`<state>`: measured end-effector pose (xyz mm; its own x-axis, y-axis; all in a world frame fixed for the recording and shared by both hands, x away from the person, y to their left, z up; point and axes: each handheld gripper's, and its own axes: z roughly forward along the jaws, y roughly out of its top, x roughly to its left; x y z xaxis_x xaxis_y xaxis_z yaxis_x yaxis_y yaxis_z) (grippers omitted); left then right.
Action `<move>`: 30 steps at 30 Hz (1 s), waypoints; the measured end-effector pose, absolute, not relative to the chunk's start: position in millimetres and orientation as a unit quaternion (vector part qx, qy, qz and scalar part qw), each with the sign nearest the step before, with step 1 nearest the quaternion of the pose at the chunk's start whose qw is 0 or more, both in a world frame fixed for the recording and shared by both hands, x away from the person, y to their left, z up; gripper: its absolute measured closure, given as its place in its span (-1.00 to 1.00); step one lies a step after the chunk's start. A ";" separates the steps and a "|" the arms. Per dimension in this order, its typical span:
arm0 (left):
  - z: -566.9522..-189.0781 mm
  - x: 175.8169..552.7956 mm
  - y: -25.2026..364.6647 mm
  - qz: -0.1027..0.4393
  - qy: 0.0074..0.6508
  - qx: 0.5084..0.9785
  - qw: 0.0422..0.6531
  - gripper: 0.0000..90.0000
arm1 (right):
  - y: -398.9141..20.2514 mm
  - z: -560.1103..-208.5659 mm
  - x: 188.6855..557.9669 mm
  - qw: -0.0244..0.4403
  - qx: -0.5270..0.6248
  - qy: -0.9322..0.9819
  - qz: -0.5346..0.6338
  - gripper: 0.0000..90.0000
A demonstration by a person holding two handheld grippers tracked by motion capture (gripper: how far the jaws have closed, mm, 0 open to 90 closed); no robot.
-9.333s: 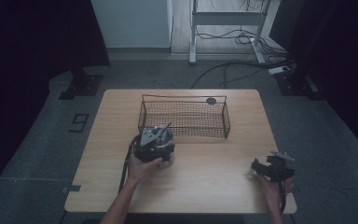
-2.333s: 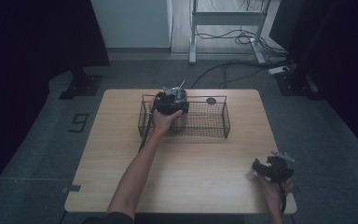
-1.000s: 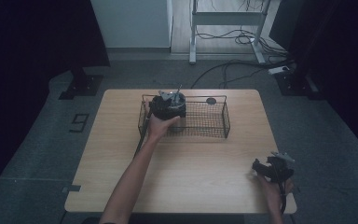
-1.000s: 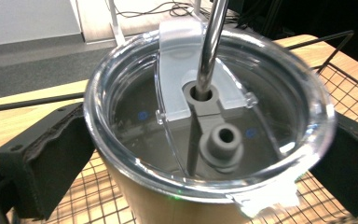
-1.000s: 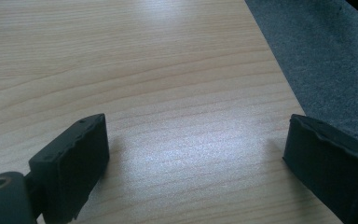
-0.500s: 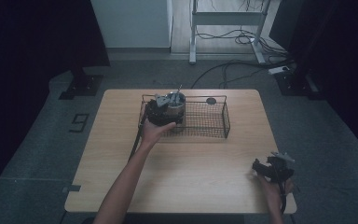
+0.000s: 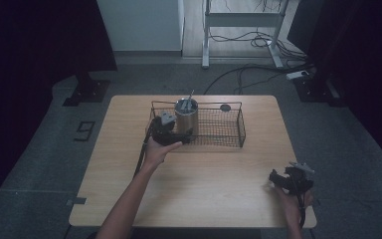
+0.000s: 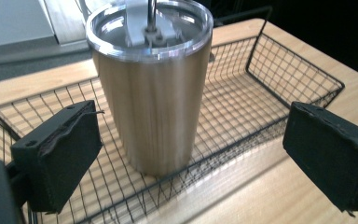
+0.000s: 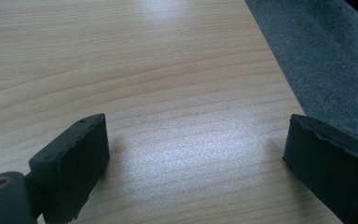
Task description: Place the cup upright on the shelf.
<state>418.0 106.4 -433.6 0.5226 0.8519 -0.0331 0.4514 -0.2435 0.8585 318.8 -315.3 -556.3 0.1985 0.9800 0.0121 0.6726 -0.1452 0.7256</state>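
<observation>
A metal tumbler point(image 7: 186, 115) with a clear lid and a straw stands upright in the left end of the black wire basket point(image 7: 229, 133). In the left gripper view the tumbler point(image 8: 154, 93) rises just beyond the open jaws, inside the basket point(image 8: 279, 70). My left gripper point(image 7: 171, 134) is open at the basket's near left rim, apart from the tumbler point(image 8: 200, 163). My right gripper point(image 7: 281, 178) rests open near the table's front right corner, with bare wood between its jaws point(image 9: 193, 154).
The wooden table point(image 7: 204, 184) has free room in front of the basket. A small dark round thing point(image 7: 225, 107) lies behind the basket. The table's right edge and grey floor point(image 9: 326, 56) lie close to my right gripper.
The left gripper carried the tumbler from the table's front into the basket, let go of it and drew back toward the near rim. The right gripper has not moved.
</observation>
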 end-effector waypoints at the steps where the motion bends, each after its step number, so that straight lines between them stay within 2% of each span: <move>1: -434.8 415.4 108.2 0.228 0.432 0.754 0.439 -0.90 | -315.2 -556.3 318.8 0.302 0.713 0.579 0.255 -0.86; 6: -436.3 403.3 115.7 0.236 0.434 0.742 0.454 -0.80 | -315.2 -556.3 318.8 0.302 0.713 0.579 0.255 -0.86; 16: -439.0 370.3 131.1 0.217 0.429 0.744 0.464 -0.80 | -315.2 -556.3 318.8 0.302 0.713 0.579 0.255 -0.86; 30: -474.4 334.5 159.8 0.194 0.453 0.744 0.450 -0.76 | -315.2 -556.3 318.8 0.302 0.713 0.579 0.255 -0.85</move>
<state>334.5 159.8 -474.4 0.5136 0.8497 -0.1195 0.5004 -0.1835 0.8462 318.8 -315.2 -556.3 0.1986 0.9800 0.0133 0.6723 -0.1461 0.7257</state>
